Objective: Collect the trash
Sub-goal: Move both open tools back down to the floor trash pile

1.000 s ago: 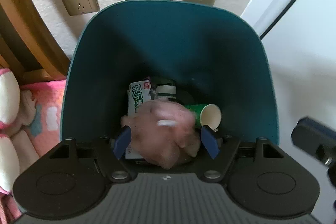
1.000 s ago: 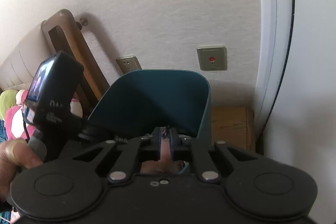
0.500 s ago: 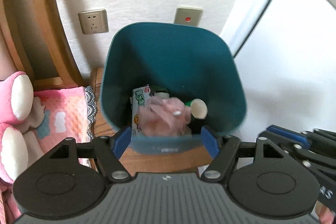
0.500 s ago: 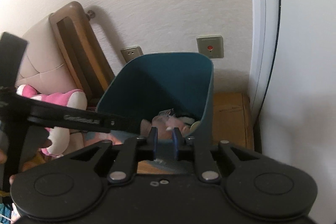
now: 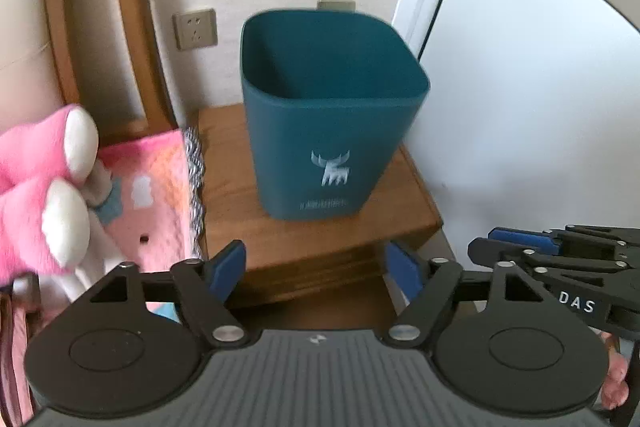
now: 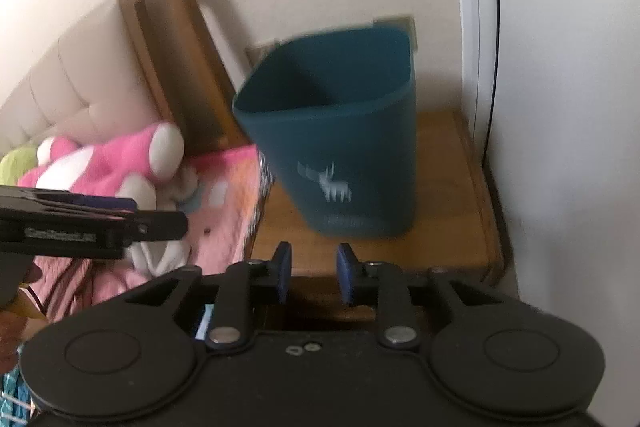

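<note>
A dark teal trash bin [image 5: 328, 131] with a white deer logo stands on a wooden nightstand [image 5: 304, 239]; it also shows in the right wrist view [image 6: 340, 147]. Its contents are hidden from this low angle. My left gripper [image 5: 316, 269] is open and empty, in front of the nightstand's front edge. My right gripper [image 6: 312, 271] is open with a narrow gap and empty, also short of the nightstand. Its body shows at the right of the left wrist view [image 5: 560, 259].
A bed with a pink blanket [image 5: 156, 187] and a pink plush toy [image 5: 44, 179] lies left of the nightstand. A wooden headboard [image 5: 100, 27] stands behind. A wall socket [image 5: 195, 29] is behind the bin. A white door [image 5: 540, 87] is at the right.
Both grippers have pulled back and down from over the bin. The trash inside has gone out of sight. The right gripper's jaws have opened a little.
</note>
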`<control>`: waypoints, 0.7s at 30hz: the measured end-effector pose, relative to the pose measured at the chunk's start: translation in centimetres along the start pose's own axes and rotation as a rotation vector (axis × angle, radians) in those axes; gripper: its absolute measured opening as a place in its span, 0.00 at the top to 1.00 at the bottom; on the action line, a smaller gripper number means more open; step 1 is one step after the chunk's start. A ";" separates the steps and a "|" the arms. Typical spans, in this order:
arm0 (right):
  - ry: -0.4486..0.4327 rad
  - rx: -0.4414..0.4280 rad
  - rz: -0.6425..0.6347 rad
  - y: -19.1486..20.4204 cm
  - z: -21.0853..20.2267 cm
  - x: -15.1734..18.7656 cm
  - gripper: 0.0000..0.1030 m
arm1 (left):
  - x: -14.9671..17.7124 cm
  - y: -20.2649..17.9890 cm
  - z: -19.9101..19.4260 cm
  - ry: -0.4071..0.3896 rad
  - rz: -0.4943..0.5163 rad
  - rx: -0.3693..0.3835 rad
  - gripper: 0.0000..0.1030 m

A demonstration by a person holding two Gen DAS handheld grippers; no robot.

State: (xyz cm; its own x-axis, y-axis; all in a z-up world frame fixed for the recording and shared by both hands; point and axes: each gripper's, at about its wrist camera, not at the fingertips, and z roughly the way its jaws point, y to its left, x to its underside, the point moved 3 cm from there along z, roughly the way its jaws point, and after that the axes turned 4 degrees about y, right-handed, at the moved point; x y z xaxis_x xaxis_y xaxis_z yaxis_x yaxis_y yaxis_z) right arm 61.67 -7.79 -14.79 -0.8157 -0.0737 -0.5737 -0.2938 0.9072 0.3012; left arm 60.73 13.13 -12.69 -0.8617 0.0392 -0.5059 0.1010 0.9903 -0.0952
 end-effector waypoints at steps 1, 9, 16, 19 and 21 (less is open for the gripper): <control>0.013 0.001 -0.004 -0.1 0.3 0.8 0.74 | 0.9 0.1 0.2 0.002 0.000 0.000 0.23; 0.151 0.004 -0.046 -4.1 5.9 7.6 0.41 | 8.6 -0.2 7.6 0.080 -0.068 -0.011 0.22; 0.309 -0.013 -0.123 -9.3 14.7 15.8 0.24 | 15.9 -1.2 18.2 0.175 -0.133 -0.042 0.22; 0.378 -0.019 -0.156 -11.5 19.7 20.0 0.17 | 19.5 -0.9 23.7 0.237 -0.194 -0.031 0.22; 0.413 -0.014 -0.183 -12.6 23.1 22.4 0.15 | 22.2 -0.7 27.5 0.288 -0.233 -0.021 0.22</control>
State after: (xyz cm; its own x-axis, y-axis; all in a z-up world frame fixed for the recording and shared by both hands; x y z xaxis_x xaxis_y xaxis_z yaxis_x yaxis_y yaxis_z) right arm 58.60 -11.36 -49.01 -0.8796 -0.3938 -0.2670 -0.4557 0.8586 0.2349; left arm 55.24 9.65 -47.46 -0.9652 -0.1550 -0.2108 -0.1224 0.9795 -0.1600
